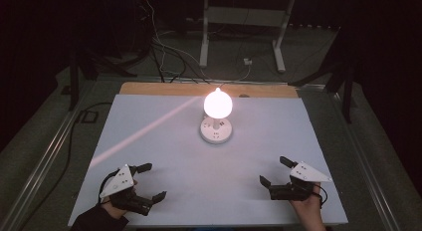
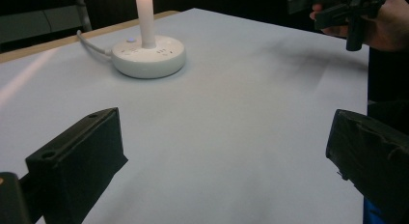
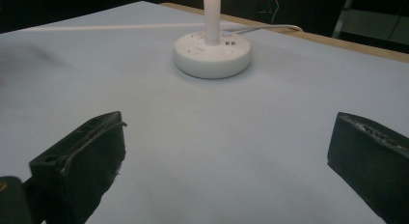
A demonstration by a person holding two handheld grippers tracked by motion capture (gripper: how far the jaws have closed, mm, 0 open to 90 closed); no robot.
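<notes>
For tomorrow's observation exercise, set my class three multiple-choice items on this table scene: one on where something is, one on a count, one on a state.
1. Where does the lamp stand on the table?
A. At the near left corner
B. Near the far edge, about midway across
C. Between the left tongs' jaws

2. How many tongs are held over the table?
A. One
B. Two
C. Three

3. What state is the lamp in?
A. Lit
B. Dark
C. Tipped on its side

Answers:
1 B: in the high view its round white base sits near the far edge, well away from both tongs.
2 B: the left tongs and the right tongs are at the near corners.
3 A: the bulb glows brightly on its upright stem.
</notes>
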